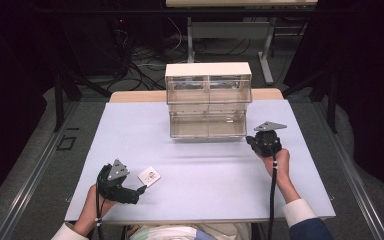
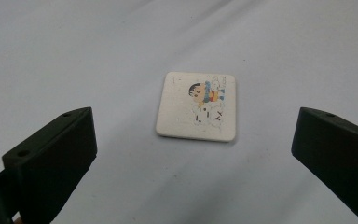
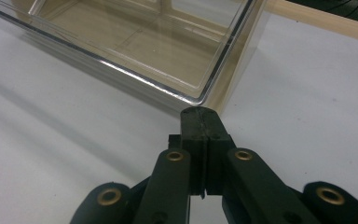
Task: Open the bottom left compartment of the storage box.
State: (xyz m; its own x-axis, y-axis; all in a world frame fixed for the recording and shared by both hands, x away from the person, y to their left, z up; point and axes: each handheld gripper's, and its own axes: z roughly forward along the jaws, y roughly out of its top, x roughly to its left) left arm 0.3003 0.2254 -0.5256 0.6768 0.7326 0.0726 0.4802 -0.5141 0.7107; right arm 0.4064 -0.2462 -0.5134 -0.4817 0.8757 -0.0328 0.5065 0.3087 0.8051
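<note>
Pale table [image 1: 205,185], dark room behind it, cables on the floor. High view: you're resting the left gripper [image 1: 141,190] low at the near-left edge, tips pointing right at the small white tile [image 1: 149,176], just short of it. You're holding the right gripper [image 1: 252,140] by the near-right corner of the clear drawer unit [image 1: 208,100]; bottom drawers are looking empty.

Left gripper view: jaws are standing wide, tile [image 2: 197,106] lying flat on the table between and beyond them, untouched, cartoon print facing up.

Right gripper view: right gripper [image 3: 201,116] jaws are pressing together on nothing, tips just beside the drawer corner [image 3: 205,88]; the drawer is holding nothing.
</note>
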